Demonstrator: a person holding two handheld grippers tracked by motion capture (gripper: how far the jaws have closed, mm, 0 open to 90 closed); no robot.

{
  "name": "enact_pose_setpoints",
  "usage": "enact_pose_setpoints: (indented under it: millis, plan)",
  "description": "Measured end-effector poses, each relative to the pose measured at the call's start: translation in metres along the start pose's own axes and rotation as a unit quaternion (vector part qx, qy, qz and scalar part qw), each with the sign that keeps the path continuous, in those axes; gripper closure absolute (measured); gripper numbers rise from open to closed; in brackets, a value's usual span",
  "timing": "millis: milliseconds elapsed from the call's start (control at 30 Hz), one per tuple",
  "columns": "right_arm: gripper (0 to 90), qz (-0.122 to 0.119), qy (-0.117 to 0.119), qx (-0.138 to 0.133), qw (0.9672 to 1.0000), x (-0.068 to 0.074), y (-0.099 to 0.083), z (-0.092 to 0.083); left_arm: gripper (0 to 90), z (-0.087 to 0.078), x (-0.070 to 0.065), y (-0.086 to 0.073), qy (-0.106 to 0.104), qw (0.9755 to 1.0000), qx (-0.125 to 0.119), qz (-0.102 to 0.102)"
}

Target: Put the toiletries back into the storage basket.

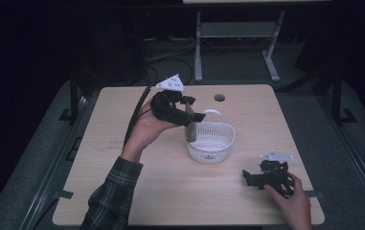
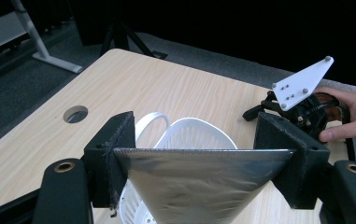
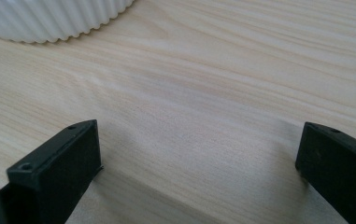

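My left gripper [image 1: 190, 111] is raised over the left rim of a white perforated basket [image 1: 213, 141] and is shut on a silver-grey pouch [image 1: 190, 130] that hangs down at the basket's edge. In the left gripper view the pouch [image 2: 199, 179] is stretched flat between the two jaws, with the basket [image 2: 189, 135] beneath it. My right gripper [image 1: 251, 178] rests on the table near the front right corner, held by a hand. In the right gripper view that gripper [image 3: 199, 163] stands open with bare wood between its jaws, and the basket's ribbed wall [image 3: 54, 18] shows at the top left.
The wooden table [image 1: 137, 182] has a round cable hole [image 1: 219, 97] near its far edge. A metal table frame [image 1: 237, 38] stands on the dark floor behind. A plaid sleeve [image 1: 110, 196] comes in from the front left.
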State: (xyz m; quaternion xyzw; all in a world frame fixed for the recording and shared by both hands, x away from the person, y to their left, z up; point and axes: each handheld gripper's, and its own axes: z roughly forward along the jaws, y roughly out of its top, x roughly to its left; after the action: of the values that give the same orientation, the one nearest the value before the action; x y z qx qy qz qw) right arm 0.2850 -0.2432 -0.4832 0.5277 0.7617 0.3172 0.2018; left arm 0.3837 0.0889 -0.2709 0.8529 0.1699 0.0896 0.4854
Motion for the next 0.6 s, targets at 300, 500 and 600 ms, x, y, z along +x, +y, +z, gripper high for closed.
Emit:
enact_pose_setpoints:
  millis: [300,500,600]
  plan:
    - [0.0,0.000,0.000,0.000,1.0000,0.000,0.000,0.000,29.4,0.010,-0.003,0.001,0.000,0.9999,0.000,0.010]
    - [0.0,0.001,0.000,-0.001,1.0000,0.000,0.000,0.000,29.3,0.016,-0.004,0.000,0.001,0.9999,0.002,0.012]
    - [0.0,0.001,0.000,-0.001,1.0000,0.000,0.000,0.000,29.3,0.019,-0.004,-0.002,0.002,0.9999,0.003,0.012]
